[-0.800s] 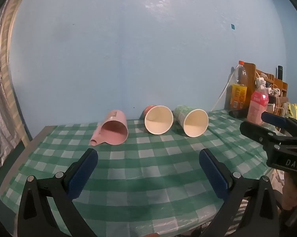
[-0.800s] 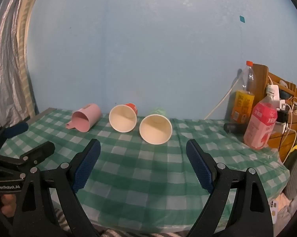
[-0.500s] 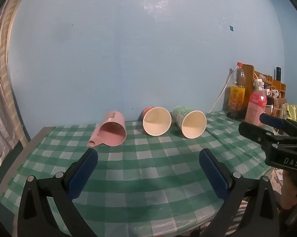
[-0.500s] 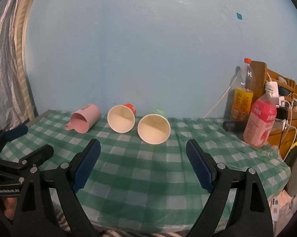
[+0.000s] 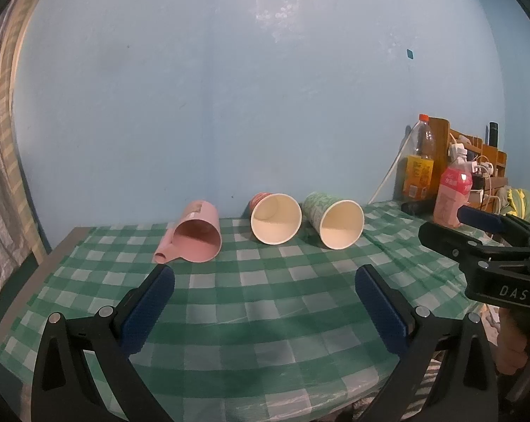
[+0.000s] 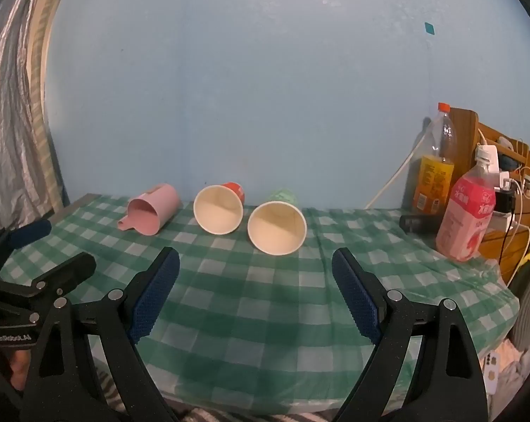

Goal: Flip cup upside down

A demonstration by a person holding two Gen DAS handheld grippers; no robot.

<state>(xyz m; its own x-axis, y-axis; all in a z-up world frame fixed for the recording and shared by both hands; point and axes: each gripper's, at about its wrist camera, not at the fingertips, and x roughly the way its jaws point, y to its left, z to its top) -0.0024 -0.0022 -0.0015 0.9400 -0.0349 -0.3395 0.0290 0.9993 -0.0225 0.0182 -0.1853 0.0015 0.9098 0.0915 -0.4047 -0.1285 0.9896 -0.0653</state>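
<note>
While both tools hang above the near edge of the desk (image 5: 89, 246), the left gripper (image 5: 265, 288) has its blue-padded fingers (image 5: 149, 302) spread wide with nothing between them, and the right gripper (image 6: 256, 281) shows its fingers (image 6: 356, 299) likewise parted and empty. Neither touches any cup.

Beyond the fingertips, well apart from them, three cups lie on their sides in a row on the green checked cloth, mouths turned toward the cameras. Ahead of the left gripper's left finger lies the pink cup (image 5: 196, 234), its handle resting on the cloth. Ahead of the gap lies the red paper cup (image 5: 275, 218), and just beside it, toward the right finger, the green paper cup (image 5: 335, 223). From the right wrist view the green paper cup (image 6: 277, 227) lies straight ahead between the fingers.

Farther right, past the right finger, a pink drink bottle (image 6: 467, 218) and an orange drink bottle (image 6: 435, 165) stand upright by a wooden rack (image 6: 465, 123).
</note>
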